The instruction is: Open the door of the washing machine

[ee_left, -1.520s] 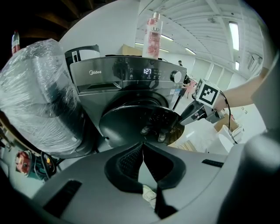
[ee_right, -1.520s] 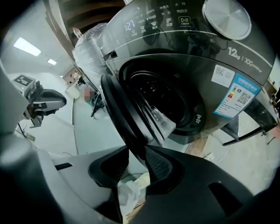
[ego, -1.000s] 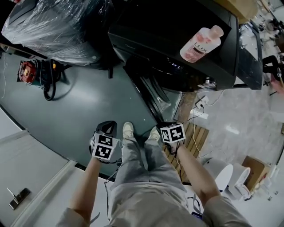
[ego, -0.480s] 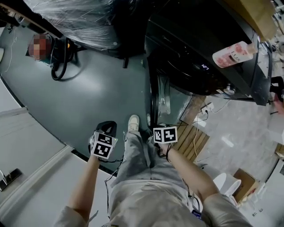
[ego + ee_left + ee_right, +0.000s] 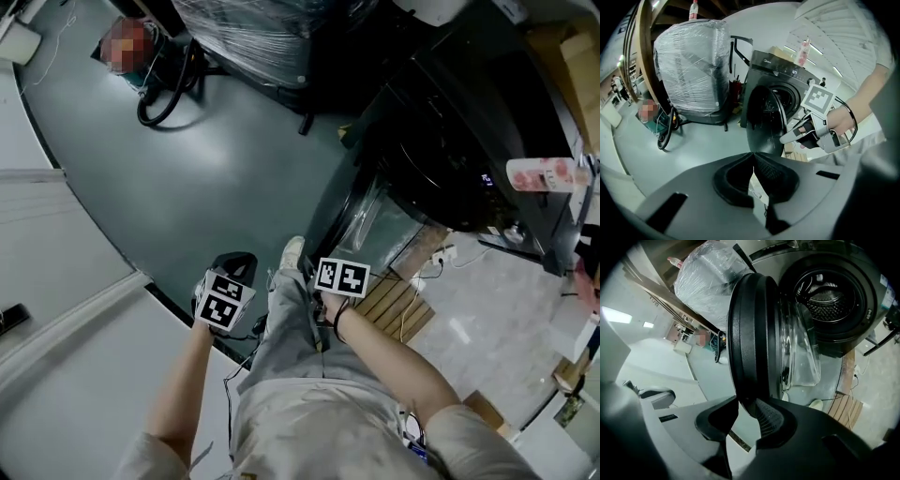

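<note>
The right tongs (image 5: 746, 401) grasp the rim of the open washing machine door (image 5: 750, 333), while the left tongs (image 5: 753, 155) are clenched and empty.

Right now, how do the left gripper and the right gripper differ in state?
The right gripper is clamped on the rim of the washing machine door, which stands swung open. The left gripper holds nothing. The right gripper's jaws stand apart by the thickness of the rim, while the left gripper's jaws are shut tip to tip. Shared: both have black padded jaws.
</note>
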Demonstrator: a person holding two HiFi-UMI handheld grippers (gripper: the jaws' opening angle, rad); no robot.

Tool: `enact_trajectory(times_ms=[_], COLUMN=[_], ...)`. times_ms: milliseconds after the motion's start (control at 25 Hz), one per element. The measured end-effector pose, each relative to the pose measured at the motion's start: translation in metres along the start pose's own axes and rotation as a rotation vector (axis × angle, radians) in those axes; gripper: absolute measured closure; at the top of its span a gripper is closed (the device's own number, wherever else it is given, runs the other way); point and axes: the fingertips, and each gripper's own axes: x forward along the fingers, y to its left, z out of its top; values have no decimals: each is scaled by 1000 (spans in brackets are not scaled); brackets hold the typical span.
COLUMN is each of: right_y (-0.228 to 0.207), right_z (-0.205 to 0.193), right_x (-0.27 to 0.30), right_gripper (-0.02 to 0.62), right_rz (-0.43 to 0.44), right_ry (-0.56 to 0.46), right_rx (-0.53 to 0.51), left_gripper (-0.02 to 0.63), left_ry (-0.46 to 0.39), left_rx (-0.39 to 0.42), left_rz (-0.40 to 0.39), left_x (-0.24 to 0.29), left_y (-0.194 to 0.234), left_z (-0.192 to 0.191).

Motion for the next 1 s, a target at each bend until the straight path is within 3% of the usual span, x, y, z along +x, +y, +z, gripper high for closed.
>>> enact_trajectory(times_ms=[520,800,1000], right_y=[67,91,109], right_z=[26,42,48], right_x=[50,64,68], right_gripper=[456,454,448], right_rz=[-9,3,31], right_ry=[-2,-64,-57], right_rx=[134,227,140], left_gripper=[586,586,586], left_ry=[-50,-69,-81], left_rx=[-149,-222,-236], left_rz=[110,159,182], left_x=[-40,-59,-70], left_y=[66,83,88], left_z=[-32,-53,-63])
